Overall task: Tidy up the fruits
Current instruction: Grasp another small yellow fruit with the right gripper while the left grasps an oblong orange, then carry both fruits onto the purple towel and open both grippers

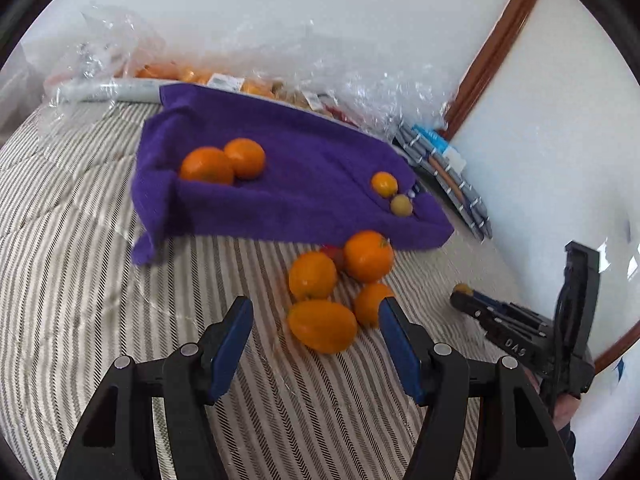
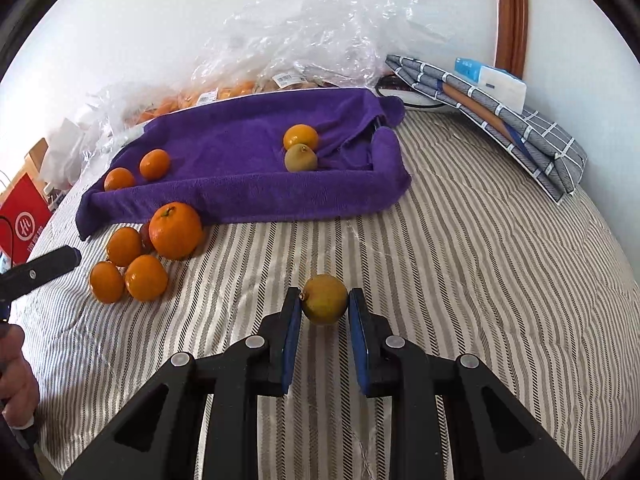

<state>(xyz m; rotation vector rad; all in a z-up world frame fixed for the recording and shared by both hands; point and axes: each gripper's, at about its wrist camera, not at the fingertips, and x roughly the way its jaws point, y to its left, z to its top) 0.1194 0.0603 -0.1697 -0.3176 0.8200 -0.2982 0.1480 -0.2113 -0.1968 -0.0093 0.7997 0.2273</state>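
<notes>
A purple towel-lined tray lies on the striped bed. It holds two oranges at its left, and a small orange with a greenish-brown fruit at its right. Several oranges lie in a pile in front of the tray. My left gripper is open, its fingers either side of the nearest orange. My right gripper is shut on a greenish-yellow fruit above the bed; it also shows in the left wrist view.
Clear plastic bags of fruit lie behind the tray by the wall. A folded grey checked cloth with a white-blue box sits at the back right. A red box stands at the left bed edge.
</notes>
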